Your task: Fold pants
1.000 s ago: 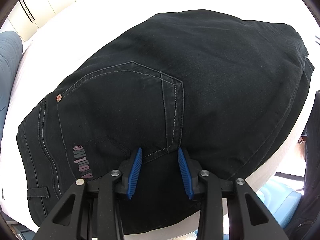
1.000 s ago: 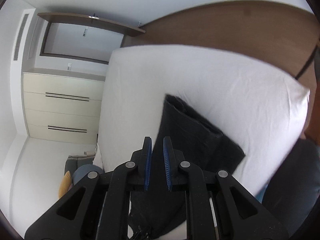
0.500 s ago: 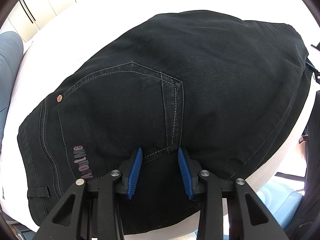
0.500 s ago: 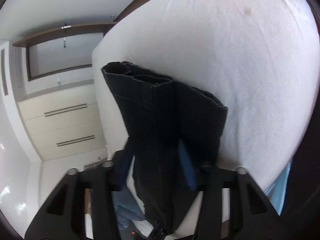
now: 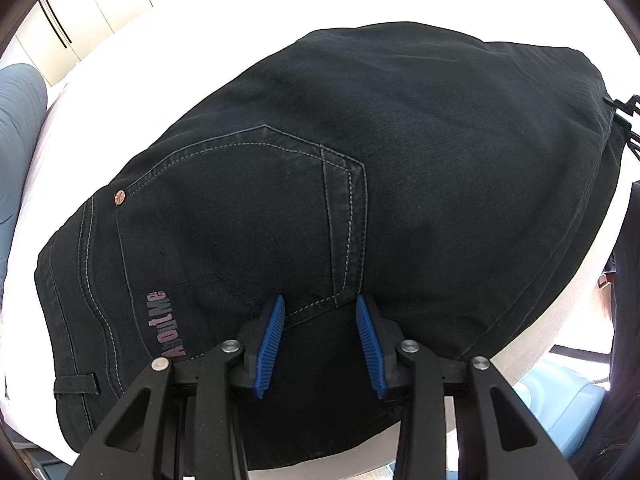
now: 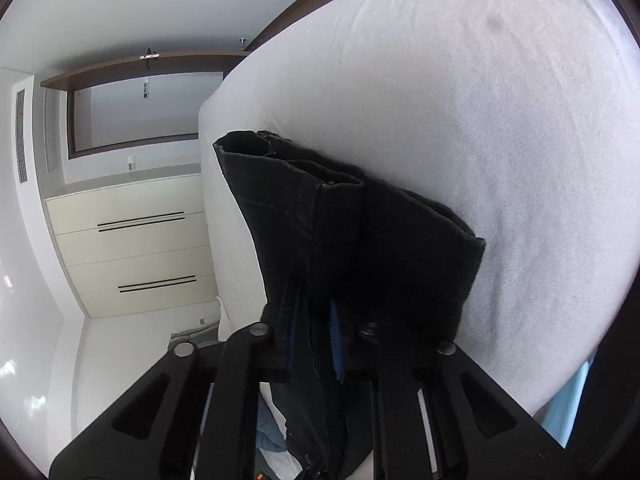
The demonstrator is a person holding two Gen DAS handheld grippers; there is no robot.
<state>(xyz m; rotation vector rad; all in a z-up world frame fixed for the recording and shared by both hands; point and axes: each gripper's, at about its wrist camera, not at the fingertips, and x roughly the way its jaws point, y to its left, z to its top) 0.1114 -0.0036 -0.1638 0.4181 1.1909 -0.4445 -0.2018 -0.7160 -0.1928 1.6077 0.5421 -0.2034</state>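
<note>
Black pants (image 5: pixel 360 184) lie spread across a white bed (image 5: pixel 280 12), seen from the left wrist camera, with the left gripper (image 5: pixel 320 336) poised over the seat of the garment, its blue-padded jaws parted and nothing pinched between them; whether the fingertips (image 5: pixel 276 320) press into the cloth cannot be told. Left of the jaws runs the waistband with a belt loop (image 5: pixel 76 384), a line of pinkish lettering (image 5: pixel 166 326) and a copper rivet (image 5: pixel 119 197); directly ahead of the jaws sits the stitched back pocket (image 5: pixel 256 208), its lower corner reaching down between the pads, and to their right the dark fabric runs on to the mattress edge, past which a pale blue object (image 5: pixel 560 400) shows. From the right wrist camera, the right gripper (image 6: pixel 316 332) is clenched on a fold of the pants (image 6: pixel 320 220) at the leg end, the cloth rising between and ahead of the jaws with the open hems (image 6: pixel 280 152) at the top, draped against the bed's white sheet (image 6: pixel 500 140) to the right of the jaws. To their left stand cream drawers (image 6: pixel 132 244) under a wood-framed wall recess (image 6: pixel 140 112).
</note>
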